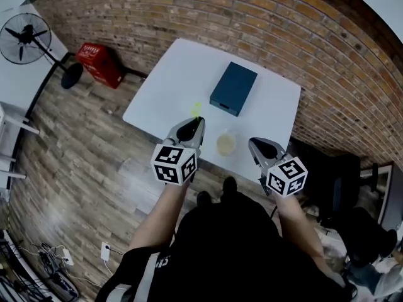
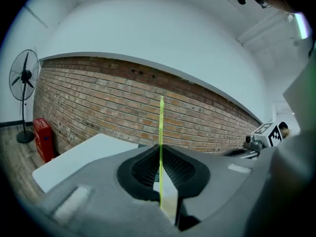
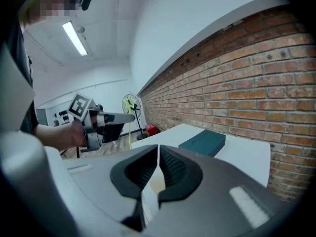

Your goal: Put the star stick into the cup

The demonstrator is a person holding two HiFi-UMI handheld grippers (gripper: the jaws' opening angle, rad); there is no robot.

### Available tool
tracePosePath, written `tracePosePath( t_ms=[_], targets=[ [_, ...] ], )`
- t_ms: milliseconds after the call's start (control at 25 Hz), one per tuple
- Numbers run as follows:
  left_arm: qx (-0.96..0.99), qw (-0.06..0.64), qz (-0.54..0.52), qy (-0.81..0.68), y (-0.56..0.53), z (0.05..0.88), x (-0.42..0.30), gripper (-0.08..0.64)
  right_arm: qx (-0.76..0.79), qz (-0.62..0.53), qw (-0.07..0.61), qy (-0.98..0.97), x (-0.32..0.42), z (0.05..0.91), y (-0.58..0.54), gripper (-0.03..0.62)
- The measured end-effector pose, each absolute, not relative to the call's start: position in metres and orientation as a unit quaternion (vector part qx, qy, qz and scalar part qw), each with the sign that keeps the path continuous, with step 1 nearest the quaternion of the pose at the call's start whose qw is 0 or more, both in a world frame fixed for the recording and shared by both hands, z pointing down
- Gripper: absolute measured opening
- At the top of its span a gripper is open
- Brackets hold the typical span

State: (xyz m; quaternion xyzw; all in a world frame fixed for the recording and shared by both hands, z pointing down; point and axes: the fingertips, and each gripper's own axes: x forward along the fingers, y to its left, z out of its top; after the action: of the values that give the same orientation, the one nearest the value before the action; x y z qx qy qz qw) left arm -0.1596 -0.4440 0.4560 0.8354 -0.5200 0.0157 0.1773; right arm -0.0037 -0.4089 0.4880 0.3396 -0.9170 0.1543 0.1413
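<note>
The left gripper [image 1: 192, 126] has its two jaws closed on the star stick [image 1: 196, 109], a thin yellow-green stick. In the left gripper view the stick [image 2: 161, 127] runs straight in the narrow line between the ribbed pads [image 2: 148, 169] of the left gripper [image 2: 161, 154] and stands out past their tips. In the head view, the star end is just on the far side of the jaw tips, over the near part of the white table [image 1: 182, 74]. The right gripper view shows the same stick from the side [image 3: 130, 127], upright, with the star outline at its top and the left gripper [image 3: 129, 117] on its upper part. The cup [image 1: 226, 144] stands on the table close to the near edge. It is to the right of the left gripper and a little nearer than the star, between the two grippers. The stick is beside the cup and apart from it, not inside. The right gripper [image 1: 257, 145] is at the right of the cup; its jaws are together and I see no object between them [image 3: 158, 157]. A dark teal box [image 1: 233, 88] lies farther on the table, beyond the cup. On the wooden floor at the far left stand a fan [image 1: 25, 36] and a red case [image 1: 101, 65].
</note>
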Motion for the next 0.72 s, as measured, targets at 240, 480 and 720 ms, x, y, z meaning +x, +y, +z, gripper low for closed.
tracePosePath(
  t_ms=[240,480,720],
  targets=[
    [0.858,0.178,0.014,-0.482,-0.482,0.447,-0.132,0.020,0.359,0.163,0.136,-0.909,0.009,0.491,-0.434,0.009],
    [0.873,0.188,0.029,-0.450,-0.497,0.461,-0.096,0.020,0.371,0.184,0.137,-0.900,0.029,0.505,-0.440,0.009],
    [0.877,0.206,0.050,-0.432,-0.500,0.489,-0.072,0.020,0.380,0.199,0.137,-0.893,0.047,0.517,-0.438,0.009]
  ],
)
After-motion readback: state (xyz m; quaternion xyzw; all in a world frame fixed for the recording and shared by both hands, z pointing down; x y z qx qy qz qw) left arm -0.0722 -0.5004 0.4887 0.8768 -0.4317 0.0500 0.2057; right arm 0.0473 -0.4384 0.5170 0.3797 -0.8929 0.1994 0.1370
